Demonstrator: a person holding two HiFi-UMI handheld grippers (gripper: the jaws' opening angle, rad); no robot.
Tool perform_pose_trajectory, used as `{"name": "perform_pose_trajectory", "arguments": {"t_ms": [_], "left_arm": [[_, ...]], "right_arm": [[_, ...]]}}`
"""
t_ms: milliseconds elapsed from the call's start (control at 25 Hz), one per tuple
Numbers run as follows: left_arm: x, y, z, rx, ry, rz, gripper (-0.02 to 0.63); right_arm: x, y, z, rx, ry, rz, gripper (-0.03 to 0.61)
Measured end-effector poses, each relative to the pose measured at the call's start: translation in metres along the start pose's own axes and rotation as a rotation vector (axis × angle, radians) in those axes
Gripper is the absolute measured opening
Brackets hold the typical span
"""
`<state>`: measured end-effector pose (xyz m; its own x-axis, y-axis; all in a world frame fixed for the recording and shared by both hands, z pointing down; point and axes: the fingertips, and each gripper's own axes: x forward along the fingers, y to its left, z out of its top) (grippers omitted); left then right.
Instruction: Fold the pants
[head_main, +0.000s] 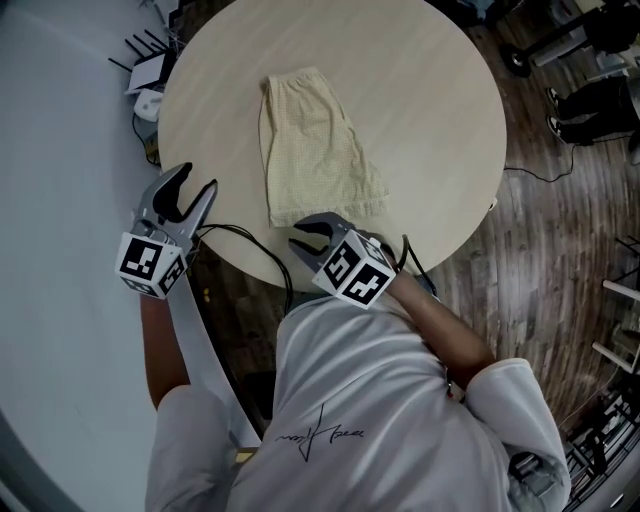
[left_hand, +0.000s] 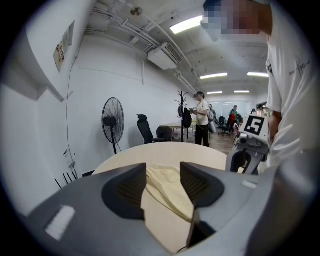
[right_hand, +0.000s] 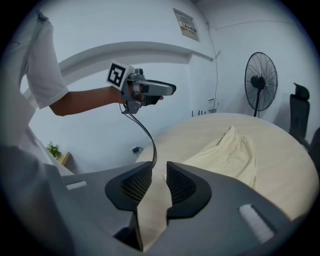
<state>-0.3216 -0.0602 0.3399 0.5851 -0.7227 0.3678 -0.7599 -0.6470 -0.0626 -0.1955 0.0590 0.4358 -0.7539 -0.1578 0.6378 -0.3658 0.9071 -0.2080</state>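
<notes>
Pants (head_main: 315, 150) flat on tabletop (head_main: 430, 120), hems nearest us | left gripper (head_main: 197, 180) and right gripper (head_main: 310, 232) hover off the rim, jaws apart, both empty | best play: pinch both hem corners evenly, carry to waistband, edges aligned

An office, with swivel chairs (left_hand: 145, 131), strip lights (left_hand: 186, 24), standing fan (left_hand: 113, 121).

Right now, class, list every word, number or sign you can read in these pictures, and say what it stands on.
Nothing can be read for certain.
Shirt print: a scrawled signature, illegible.
Wall poster: too small to read.
Marker cube: black-and-white squares, no words.
</notes>
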Motion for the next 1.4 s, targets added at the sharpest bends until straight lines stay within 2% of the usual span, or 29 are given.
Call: {"name": "perform_pose_trajectory", "arguments": {"t_ms": [240, 360, 480, 640, 880, 1040, 1240, 1400], "left_arm": [[-0.019, -0.038, -0.002, -0.072, -0.011, 0.021, 0.259], [-0.026, -0.052, -0.01, -0.138, -0.011, 0.051, 0.25], [-0.03, -0.064, -0.027, -0.199, 0.012, 0.091, 0.207], [-0.026, -0.08, -0.054, -0.256, 0.071, 0.128, 0.181], [-0.003, -0.096, -0.101, -0.31, 0.163, 0.172, 0.17], [0.016, -0.104, -0.142, -0.34, 0.26, 0.223, 0.17], [0.028, -0.108, -0.18, -0.418, 0.34, 0.305, 0.17], [0.041, -0.11, -0.198, -0.484, 0.373, 0.337, 0.17]], "right_arm": [[-0.04, -0.004, 0.008, 0.028, -0.081, -0.059, 0.083], [-0.053, -0.008, 0.002, 0.034, -0.081, -0.095, 0.083], [-0.064, -0.013, -0.015, 0.081, -0.068, -0.125, 0.071], [-0.076, -0.027, -0.043, 0.173, -0.046, -0.178, 0.057], [-0.083, -0.08, -0.094, 0.298, 0.007, -0.363, 0.025], [-0.082, -0.116, -0.122, 0.363, 0.031, -0.447, 0.011], [-0.076, -0.149, -0.143, 0.376, 0.038, -0.531, 0.001], [-0.057, -0.16, -0.151, 0.386, 0.041, -0.531, -0.005]]}}
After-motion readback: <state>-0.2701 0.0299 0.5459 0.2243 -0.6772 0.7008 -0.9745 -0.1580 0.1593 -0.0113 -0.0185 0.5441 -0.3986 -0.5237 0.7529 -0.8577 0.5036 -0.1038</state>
